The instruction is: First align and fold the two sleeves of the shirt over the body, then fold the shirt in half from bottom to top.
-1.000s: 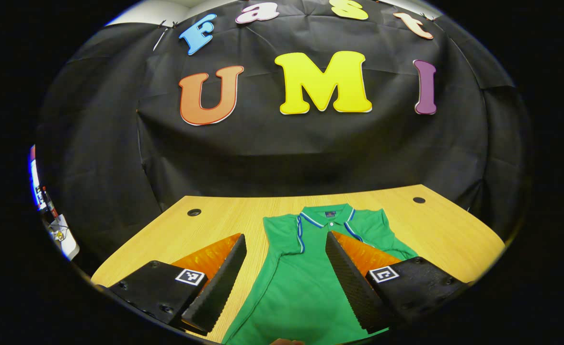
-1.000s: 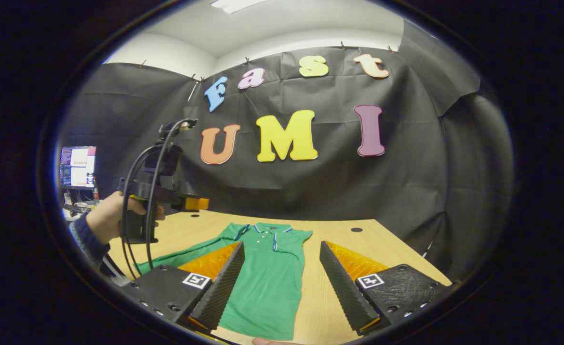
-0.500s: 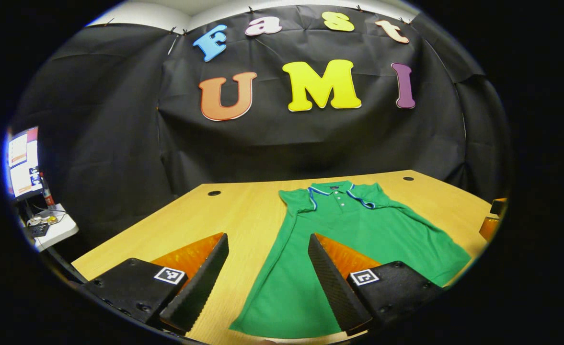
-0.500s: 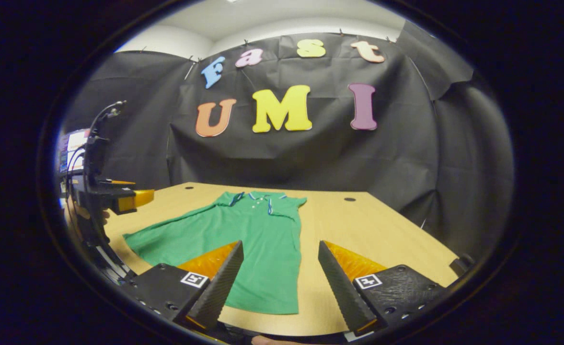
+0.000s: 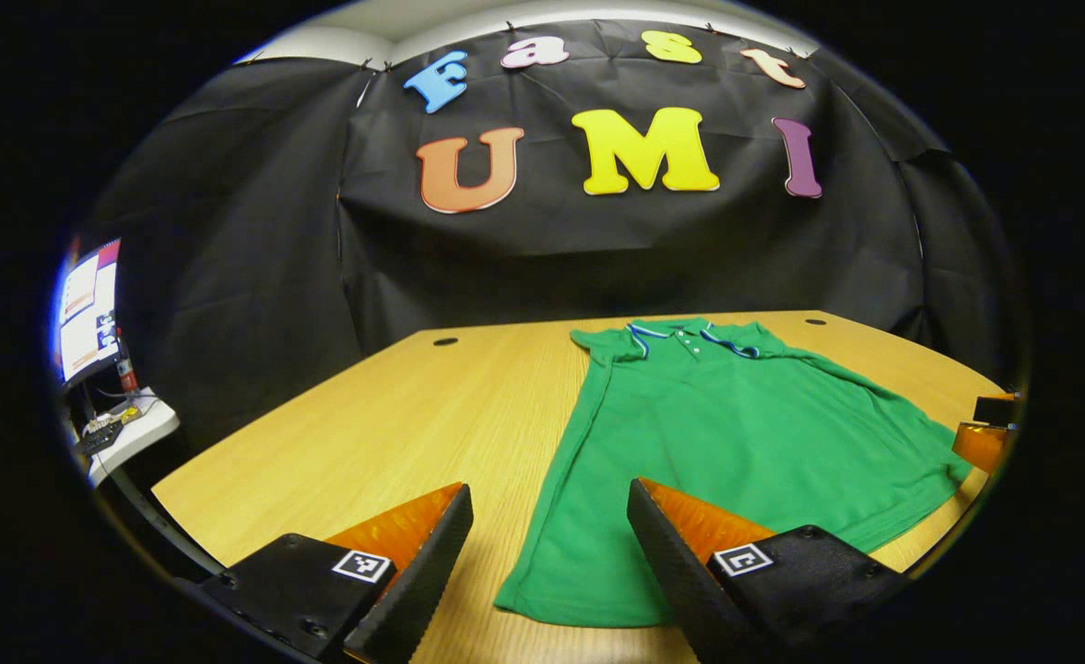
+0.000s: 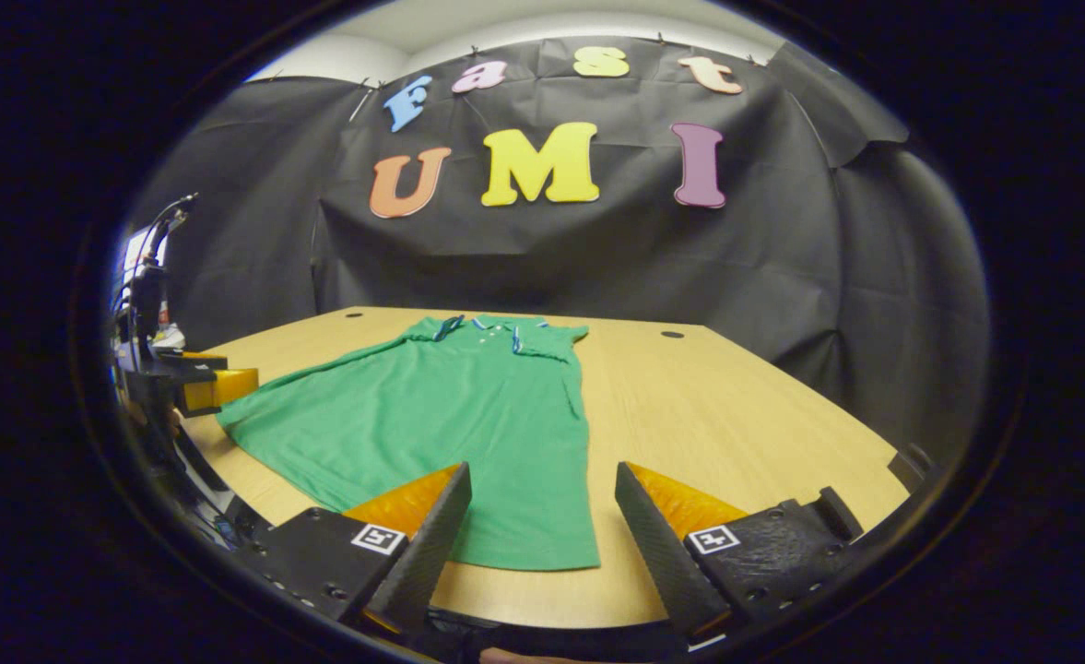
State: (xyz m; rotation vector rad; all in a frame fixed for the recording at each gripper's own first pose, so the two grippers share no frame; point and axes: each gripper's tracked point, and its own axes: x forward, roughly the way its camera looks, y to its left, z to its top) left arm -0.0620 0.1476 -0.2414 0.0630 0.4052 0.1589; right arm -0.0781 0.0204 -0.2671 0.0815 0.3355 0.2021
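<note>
Left gripper view: left tool spread apart, holding nothing, above the green shirt's near hem on the desk. Sleeves seemingly tucked under; hard to confirm.

Right gripper view: right tool likewise apart; shirt flat, collar far, hem partly hidden.

Even overhead light; soft shadows; sharp centre; strong fisheye bending at edges

No readable text, small square coded markers on each gripper's fingers, monitor screen too blurred
</note>
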